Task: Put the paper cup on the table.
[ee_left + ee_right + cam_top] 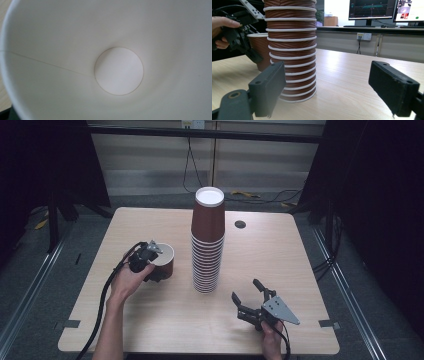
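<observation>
1. My left gripper (150, 254), left of centre in the high view, grips the rim of a single brown cup (164, 260) standing upright on the table (280, 250).
2. My right gripper (248, 296), lower right, has its jaws spread wide, holding nothing.
3. The inverted cup stack (207, 240) stands at frame centre, between both grippers.
4. The left gripper view looks into the cup's white interior.

Gaping right gripper (332, 87) before cup stack (290, 50)

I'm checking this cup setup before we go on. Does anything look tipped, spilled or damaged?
Nothing stands out. The stack of brown paper cups stands upside down and straight on the table. The single cup at the left gripper is upright, its white inside clean. The right gripper is open, clear of the stack.
</observation>
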Available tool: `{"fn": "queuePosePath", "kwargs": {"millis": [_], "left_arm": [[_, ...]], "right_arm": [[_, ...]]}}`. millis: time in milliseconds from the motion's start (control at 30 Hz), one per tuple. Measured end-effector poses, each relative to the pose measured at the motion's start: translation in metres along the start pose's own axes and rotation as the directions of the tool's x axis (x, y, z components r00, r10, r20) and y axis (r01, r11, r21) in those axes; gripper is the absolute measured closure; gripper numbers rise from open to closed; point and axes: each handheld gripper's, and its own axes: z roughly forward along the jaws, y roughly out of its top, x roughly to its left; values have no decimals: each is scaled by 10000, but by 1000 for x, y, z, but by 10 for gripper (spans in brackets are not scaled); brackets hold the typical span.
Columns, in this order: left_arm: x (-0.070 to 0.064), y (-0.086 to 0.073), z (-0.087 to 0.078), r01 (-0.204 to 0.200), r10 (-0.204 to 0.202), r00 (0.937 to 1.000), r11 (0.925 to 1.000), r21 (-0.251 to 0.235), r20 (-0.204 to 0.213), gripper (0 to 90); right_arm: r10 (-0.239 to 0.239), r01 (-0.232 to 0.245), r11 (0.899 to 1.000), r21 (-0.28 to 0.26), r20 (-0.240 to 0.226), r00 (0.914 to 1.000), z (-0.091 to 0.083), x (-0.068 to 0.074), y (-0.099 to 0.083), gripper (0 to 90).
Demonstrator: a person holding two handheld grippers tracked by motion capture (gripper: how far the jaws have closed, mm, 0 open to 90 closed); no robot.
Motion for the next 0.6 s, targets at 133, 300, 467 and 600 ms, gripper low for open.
{"fn": "queuePosePath", "kwargs": {"millis": [133,300,467,600], "left_arm": [[-1,-5,1,85,-85,10000,10000,42,27,157],[-1,-13,-2,481,-464,9984,9975,-521,335,157],[-2,-21,-6,909,-888,9956,9930,-760,313,160],[-5,-30,-11,1315,-1289,9913,9835,-1244,284,158]], "right_arm": [[16,-16,10000,5,-5,10000,0,0,0,139],[16,-16,10000,4,-2,10000,0,0,0,139],[-1,1,10000,-2,-2,10000,0,0,0,139],[2,-2,10000,-10,7,10000,0,0,0,139]]}}
